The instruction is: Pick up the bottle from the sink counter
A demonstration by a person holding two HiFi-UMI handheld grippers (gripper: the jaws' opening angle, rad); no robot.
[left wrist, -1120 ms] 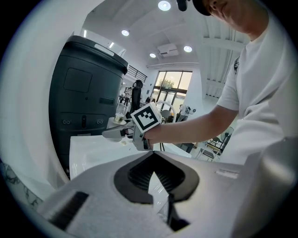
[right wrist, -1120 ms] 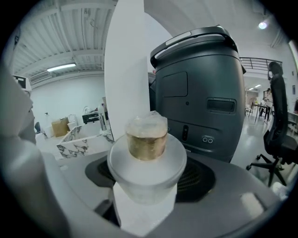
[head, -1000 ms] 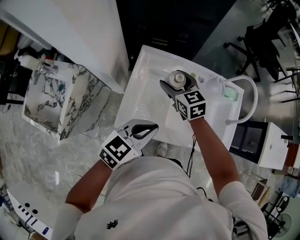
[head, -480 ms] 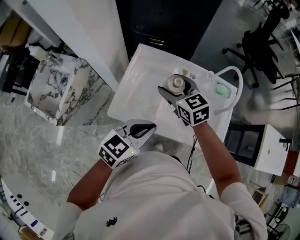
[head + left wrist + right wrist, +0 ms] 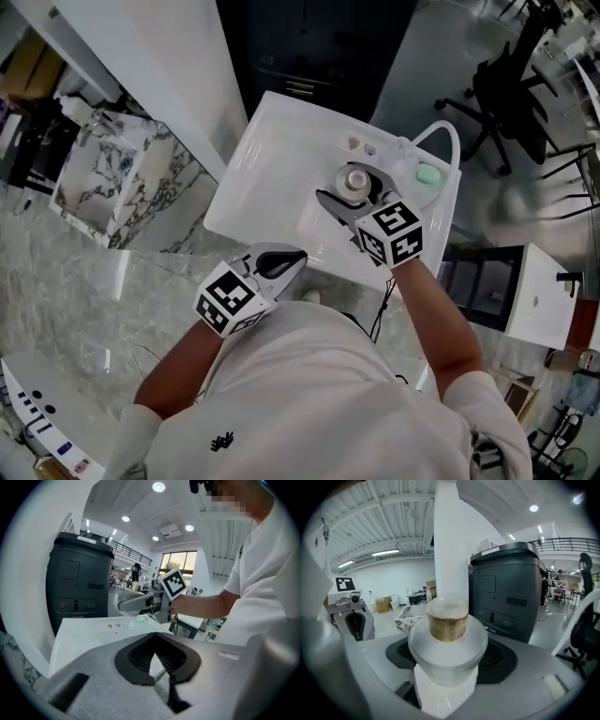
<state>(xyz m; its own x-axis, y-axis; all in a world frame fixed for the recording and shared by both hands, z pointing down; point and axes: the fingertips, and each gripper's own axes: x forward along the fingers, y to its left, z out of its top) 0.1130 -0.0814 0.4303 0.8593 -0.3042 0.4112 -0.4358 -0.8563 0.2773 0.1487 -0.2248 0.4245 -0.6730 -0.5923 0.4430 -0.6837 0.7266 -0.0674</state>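
Far to my left a marble-patterned box (image 5: 94, 178) stood on the floor, well apart from everything I handled. My left gripper (image 5: 294, 258) hung close to my body, just off the near edge of the white sink surface (image 5: 267, 155). Its jaws were together, with only a thin slit between the dark pads and nothing in them. Past them, in the left gripper view, I could see my other arm reaching across the surface.

Further right, my right gripper (image 5: 358, 190) was over the basin with its jaws clamped on the bottle (image 5: 447, 641). The pads pressed on either side of its pale, rounded shoulder. The bottle stood upright in that grip, and its neck showed an amber band under a cloudy top. I could not tell whether its base was clear of the surface.

Just right of the bottle a green bar (image 5: 428, 173) lay near the surface's far corner, under a white curved tube (image 5: 439, 124). Beyond that corner a black office chair (image 5: 506, 94) stood on the floor.
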